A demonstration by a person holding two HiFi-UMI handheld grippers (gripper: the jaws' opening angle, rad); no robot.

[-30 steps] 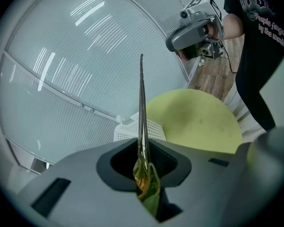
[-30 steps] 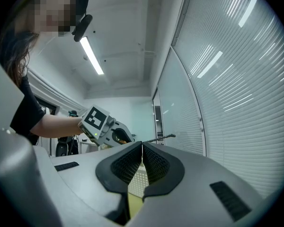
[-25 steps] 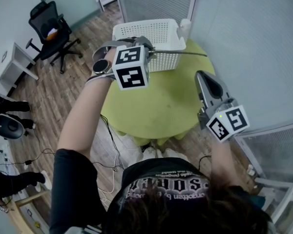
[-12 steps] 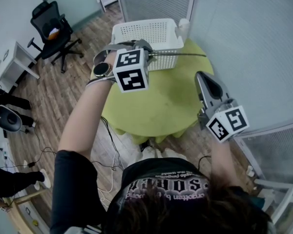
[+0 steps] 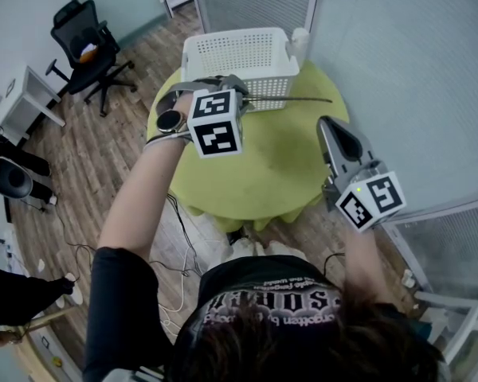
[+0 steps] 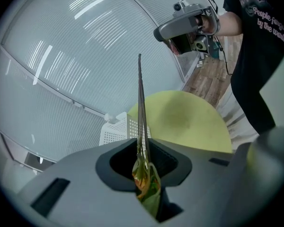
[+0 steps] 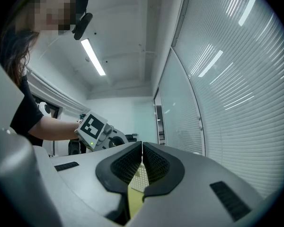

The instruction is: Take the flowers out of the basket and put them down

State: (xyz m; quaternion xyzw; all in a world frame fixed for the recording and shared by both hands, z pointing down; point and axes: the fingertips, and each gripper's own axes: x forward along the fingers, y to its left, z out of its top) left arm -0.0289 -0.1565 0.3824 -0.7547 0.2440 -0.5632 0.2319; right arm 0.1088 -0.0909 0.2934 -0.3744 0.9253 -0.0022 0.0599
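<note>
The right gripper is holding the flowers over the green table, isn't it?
Not quite. It is the left gripper that is holding the flowers over the green table. The left gripper view shows the thin stems pinched between its jaws. The right gripper is shut with nothing in it.

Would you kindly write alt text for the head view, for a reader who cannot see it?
Seen from above, a person's left gripper grips a flower whose thin stem juts right over a round green table, just in front of a white basket. The right gripper hangs shut at the table's right edge.
</note>
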